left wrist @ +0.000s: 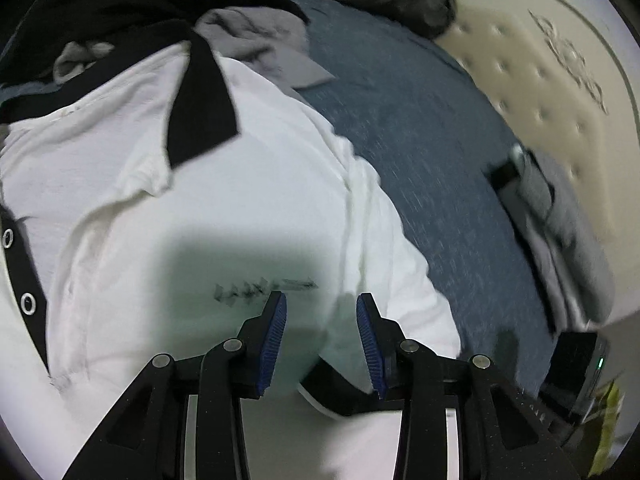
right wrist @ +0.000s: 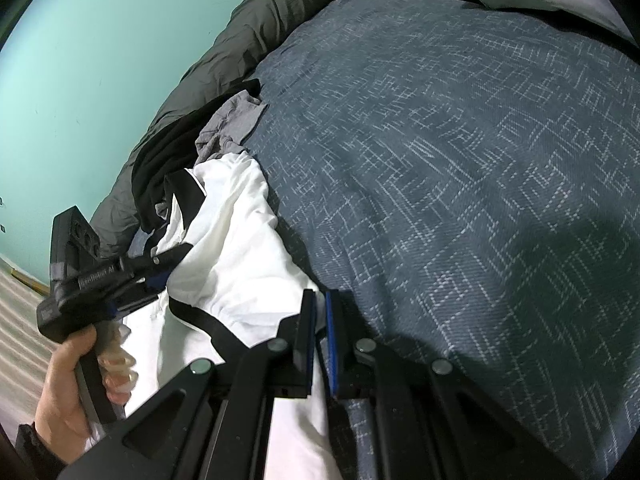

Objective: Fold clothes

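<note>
While tilted down, left hand (right wrist: 66,384) gripping handle.

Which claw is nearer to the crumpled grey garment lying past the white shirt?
Left. The left claw hovers open over the white shirt, partway toward the grey garment. The right claw is shut on the shirt's near edge, farther away.

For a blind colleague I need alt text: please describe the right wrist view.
The right gripper is shut on the edge of a white shirt with black trim lying on a blue patterned bedspread. At left, a hand holds the left gripper over the shirt. Behind are dark clothes and a green wall.
</note>
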